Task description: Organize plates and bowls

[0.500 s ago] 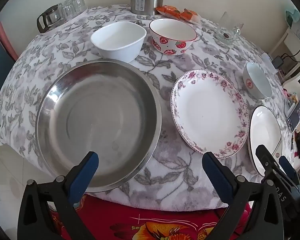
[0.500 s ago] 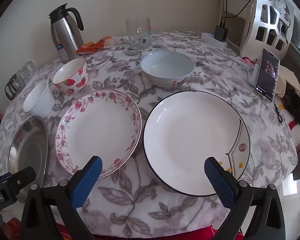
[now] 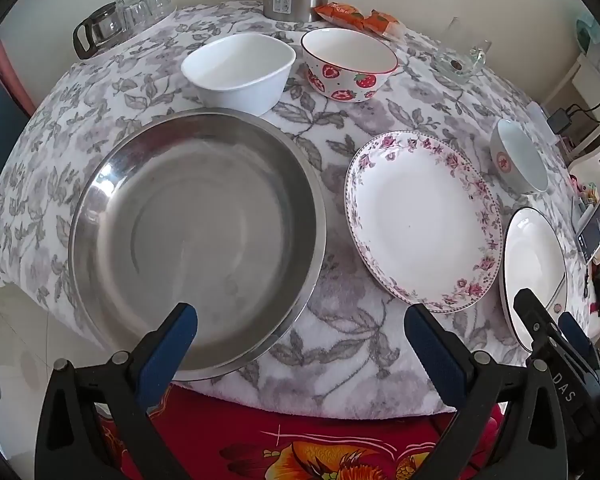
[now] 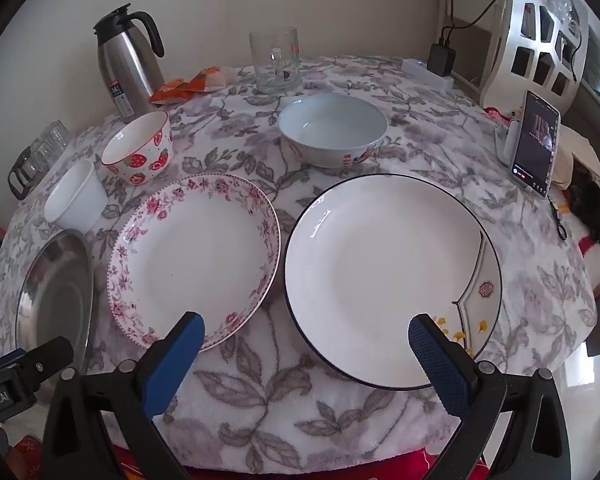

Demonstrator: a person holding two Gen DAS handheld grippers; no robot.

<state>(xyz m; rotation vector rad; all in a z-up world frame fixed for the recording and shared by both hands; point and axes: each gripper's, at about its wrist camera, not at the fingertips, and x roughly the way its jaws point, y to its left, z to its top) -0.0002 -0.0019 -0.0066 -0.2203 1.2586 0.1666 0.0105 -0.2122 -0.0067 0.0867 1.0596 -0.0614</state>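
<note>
A large steel basin [image 3: 198, 236] sits at the table's near left, also in the right wrist view [image 4: 56, 296]. A pink-flowered plate [image 3: 420, 220] [image 4: 194, 256] lies to its right, then a white plate with a dark rim [image 4: 388, 276] [image 3: 534, 272]. Behind them stand a white bowl [image 3: 240, 72] [image 4: 78, 196], a strawberry bowl [image 3: 348, 64] [image 4: 140, 148] and a pale blue bowl [image 4: 332, 128] [image 3: 520, 156]. My left gripper [image 3: 300, 340] is open and empty over the table's near edge by the basin. My right gripper [image 4: 306, 344] is open and empty before the two plates.
A steel thermos [image 4: 126, 64], orange snack packets [image 4: 188, 84], a glass mug [image 4: 276, 60] and a glass pot with cups [image 3: 116, 24] stand at the back. A phone [image 4: 534, 144] leans at the right edge. The flowered cloth [image 4: 276, 384] hangs over the table's front edge.
Both grippers have moved slightly forward toward the table; the dishes look a little closer. Nothing on the table has moved.
</note>
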